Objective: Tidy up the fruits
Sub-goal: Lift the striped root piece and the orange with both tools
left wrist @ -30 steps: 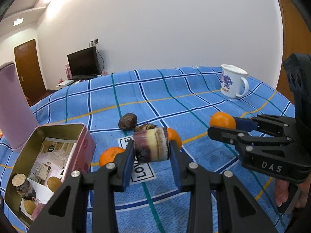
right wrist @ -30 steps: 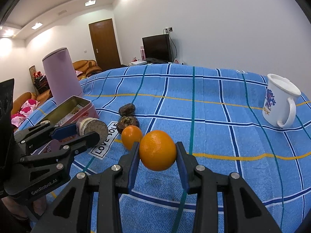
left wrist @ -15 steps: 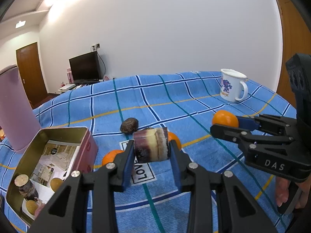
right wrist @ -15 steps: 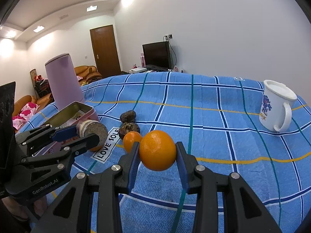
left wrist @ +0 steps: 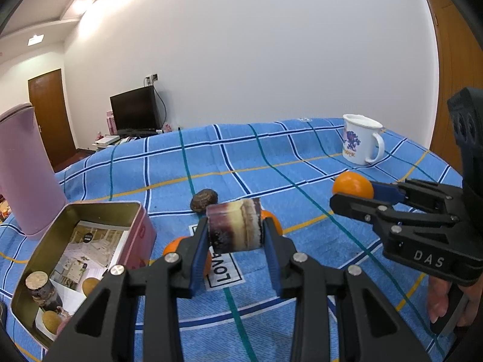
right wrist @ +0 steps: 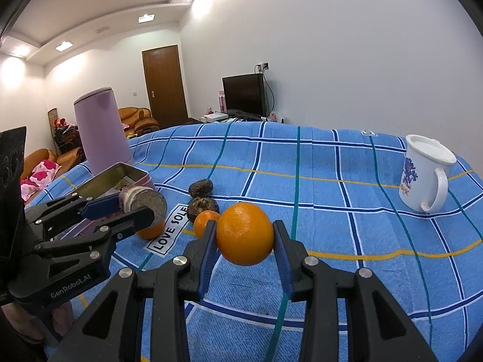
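My left gripper (left wrist: 235, 235) is shut on a purple sugarcane piece (left wrist: 235, 224), held above the blue checked cloth; it also shows in the right wrist view (right wrist: 142, 203). My right gripper (right wrist: 245, 235) is shut on an orange (right wrist: 245, 233), seen at the right in the left wrist view (left wrist: 352, 184). An open pink tin (left wrist: 137, 211) with several fruit pieces inside lies at the left. Two oranges (right wrist: 205, 221) (left wrist: 173, 246) and two dark brown fruits (left wrist: 203, 200) (right wrist: 201, 205) lie on the cloth by a "LOVE" label (right wrist: 170, 230).
A tall lilac canister (left wrist: 24, 169) stands behind the tin. A white mug (right wrist: 425, 175) stands at the far right of the table. The person's hands (left wrist: 440, 298) hold the gripper handles. A TV and a door are in the room behind.
Both grippers have risen a little with their loads and tilted up, so more of the room shows. The fruits on the cloth have not moved.
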A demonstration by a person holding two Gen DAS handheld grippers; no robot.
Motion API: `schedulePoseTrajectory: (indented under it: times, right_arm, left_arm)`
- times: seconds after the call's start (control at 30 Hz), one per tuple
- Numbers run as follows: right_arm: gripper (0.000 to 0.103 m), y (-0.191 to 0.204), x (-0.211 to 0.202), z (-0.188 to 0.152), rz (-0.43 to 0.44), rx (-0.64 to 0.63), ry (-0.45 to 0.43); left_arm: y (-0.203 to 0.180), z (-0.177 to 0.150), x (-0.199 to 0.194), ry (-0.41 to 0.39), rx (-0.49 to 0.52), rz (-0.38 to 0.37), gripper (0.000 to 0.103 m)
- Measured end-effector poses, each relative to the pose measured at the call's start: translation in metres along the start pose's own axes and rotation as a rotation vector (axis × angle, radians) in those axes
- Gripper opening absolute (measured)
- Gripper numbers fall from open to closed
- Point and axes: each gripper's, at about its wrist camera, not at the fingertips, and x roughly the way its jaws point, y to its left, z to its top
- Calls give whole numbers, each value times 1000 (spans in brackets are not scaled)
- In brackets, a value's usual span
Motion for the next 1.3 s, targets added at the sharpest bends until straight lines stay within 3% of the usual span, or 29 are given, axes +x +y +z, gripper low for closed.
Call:
schedulePoseTrajectory:
  times: [1.3]
  right_arm:
    - [38, 10, -25, -3, -33, -47, -132]
  left_arm:
    - [3, -3, -18, -92, -23, 47, 36]
